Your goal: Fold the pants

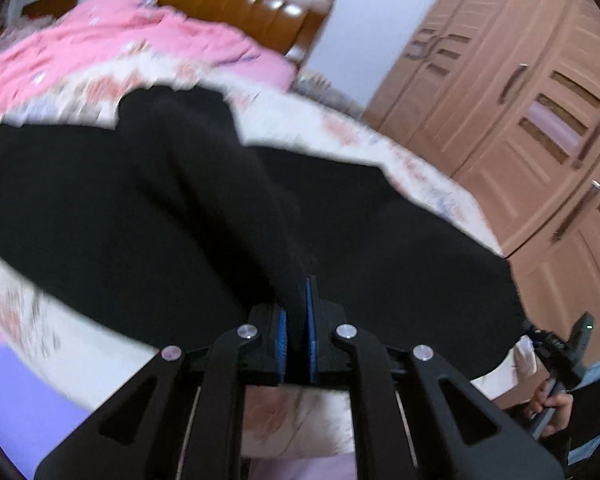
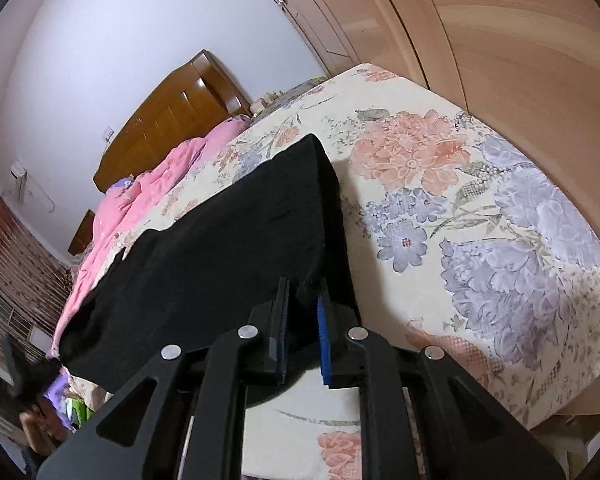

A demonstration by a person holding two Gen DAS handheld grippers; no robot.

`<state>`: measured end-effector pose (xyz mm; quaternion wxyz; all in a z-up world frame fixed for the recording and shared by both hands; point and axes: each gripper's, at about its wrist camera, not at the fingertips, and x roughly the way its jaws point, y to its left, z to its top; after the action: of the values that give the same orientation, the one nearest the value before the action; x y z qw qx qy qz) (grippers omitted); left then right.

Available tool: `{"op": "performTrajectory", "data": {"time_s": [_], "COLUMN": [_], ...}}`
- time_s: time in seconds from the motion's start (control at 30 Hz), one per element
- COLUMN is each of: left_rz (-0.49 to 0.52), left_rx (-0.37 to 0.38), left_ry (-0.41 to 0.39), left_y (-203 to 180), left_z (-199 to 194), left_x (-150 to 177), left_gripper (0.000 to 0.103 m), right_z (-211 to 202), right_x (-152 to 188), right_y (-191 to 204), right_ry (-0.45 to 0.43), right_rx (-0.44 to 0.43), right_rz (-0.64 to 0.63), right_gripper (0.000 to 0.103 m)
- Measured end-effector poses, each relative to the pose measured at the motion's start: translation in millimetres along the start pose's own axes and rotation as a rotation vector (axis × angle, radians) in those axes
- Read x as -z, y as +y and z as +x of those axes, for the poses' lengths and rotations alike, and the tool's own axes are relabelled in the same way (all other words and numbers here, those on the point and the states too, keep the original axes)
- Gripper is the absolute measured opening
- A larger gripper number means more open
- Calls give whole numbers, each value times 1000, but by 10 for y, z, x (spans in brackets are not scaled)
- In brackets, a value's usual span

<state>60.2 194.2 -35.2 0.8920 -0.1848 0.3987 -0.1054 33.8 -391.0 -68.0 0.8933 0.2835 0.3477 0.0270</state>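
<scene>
Black pants (image 1: 148, 216) lie spread on a floral bedsheet (image 1: 412, 160). My left gripper (image 1: 298, 316) is shut on a raised fold of the pants, and the cloth rises in a ridge away from the fingers. In the right wrist view the pants (image 2: 220, 248) hang stretched above the floral bedsheet (image 2: 480, 208). My right gripper (image 2: 302, 312) is shut on their near edge, with cloth pinched between the blue pads (image 2: 323, 336). The right gripper also shows in the left wrist view (image 1: 556, 352) at the pants' far right end.
A pink quilt (image 1: 112, 48) lies bunched near the wooden headboard (image 1: 228, 0). A wooden wardrobe (image 1: 532, 100) stands close beside the bed. In the right wrist view the quilt (image 2: 140, 192) is on the left and the wardrobe (image 2: 480, 20) is on the right.
</scene>
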Motion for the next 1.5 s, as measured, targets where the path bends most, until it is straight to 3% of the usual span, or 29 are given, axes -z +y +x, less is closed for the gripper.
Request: {"op": "performTrajectory", "data": {"time_s": [0.23, 0.37, 0.5, 0.63, 0.87, 0.97, 1.0, 1.07, 1.1, 1.13, 1.2, 1.27, 1.37, 1.47, 1.5], "left_rz": [-13, -38, -34, -33, -23, 4, 10, 21, 25, 28, 27, 11, 8, 45, 63], "left_rx": [53, 25, -15, -1, 4, -30, -44, -84, -105, -129, -145, -104, -108, -55, -6], "left_ry": [-45, 12, 55, 50, 45, 89, 112, 136, 134, 117, 64, 27, -51, -115, -121], "left_y": [-23, 67, 126, 140, 95, 95, 98, 100, 108, 111, 110, 82, -41, -268, -379], "left_z": [-316, -185, -51, -89, -191, -40, 17, 61, 54, 21, -80, -182, -323, -396, -376], "left_x": [-13, 74, 167, 117, 106, 143, 173, 206, 210, 203, 172, 128, 116, 159, 179], "left_gripper": [8, 8, 8, 8, 8, 8, 11, 32, 62, 81, 88, 90, 90, 90, 91], "right_z": [-280, -191, -92, -137, -268, -189, -177, -166, -172, -201, -298, -351, -290, -154, -101], "right_x": [-74, 49, 107, 73, 43, 75, 82, 76, 68, 60, 60, 88, 221, 454, 523], "right_y": [244, 133, -113, 7, 6, 49, 57, 78, 101, 128, 185, 313, 466, 478, 438], "right_ry": [-68, -29, 0, -17, -39, -18, -13, 9, 19, 10, -46, -72, -19, 73, 95], "right_rx": [6, 54, 28, 45, 36, 74, 84, 109, 133, 146, 148, 128, 95, 57, 49], "right_rz": [-56, -44, 47, -5, 10, -28, -33, -34, -39, -47, -64, -112, -169, -168, -147], "right_gripper": [12, 12, 12, 12, 11, 14, 19, 27, 40, 57, 71, 71, 71, 61, 59]}}
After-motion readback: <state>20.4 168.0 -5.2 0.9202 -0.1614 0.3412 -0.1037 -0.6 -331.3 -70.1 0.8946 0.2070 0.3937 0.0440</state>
